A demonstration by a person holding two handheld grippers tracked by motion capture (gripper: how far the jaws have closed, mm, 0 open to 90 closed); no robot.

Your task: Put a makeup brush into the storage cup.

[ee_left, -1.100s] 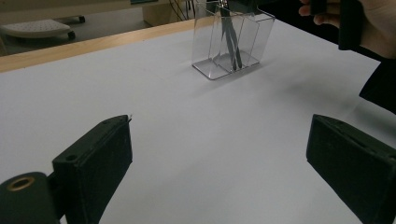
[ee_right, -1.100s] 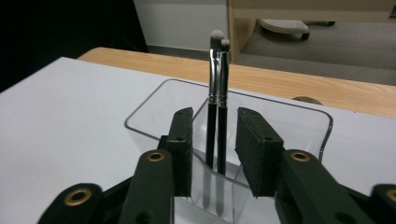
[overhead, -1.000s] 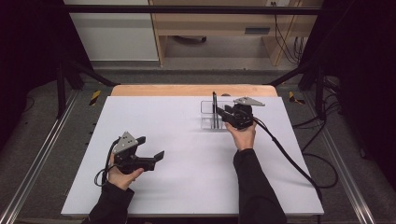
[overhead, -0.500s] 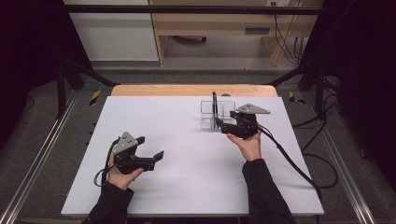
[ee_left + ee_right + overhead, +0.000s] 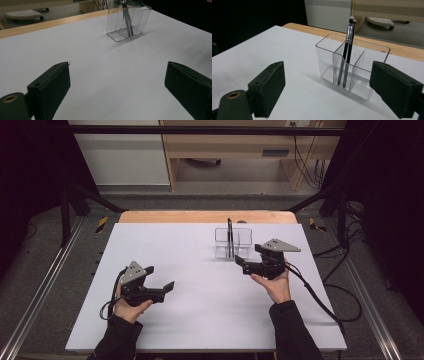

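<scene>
Brushes [image 5: 347,50] now stand on their own in the clear organizer [image 5: 233,243], two slim black handles leaning together in one of its compartments, bristle ends up. That is the change I read here: a second ago my right gripper [image 5: 248,263] was up against the organizer at the brushes, and now it sits back toward me and to the right of the box, close beside it but apart from it. Its jaws have just been opening and stand wide, with nothing between them; in the right gripper view the organizer shows between the two black pads, untouched.

My left gripper [image 5: 159,289] rests over the near left of the white table [image 5: 200,320], well apart from the organizer, jaws spread and empty, just as it was a second ago. From its own camera I see the organizer [image 5: 128,21] far off, near the far edge.

I judge the placing step done: the brushes stay upright without support, and the box has not shifted. What remains, as I see it, is to clear my right hand away without clipping the organizer's near wall, since it looks light enough to slide.
</scene>
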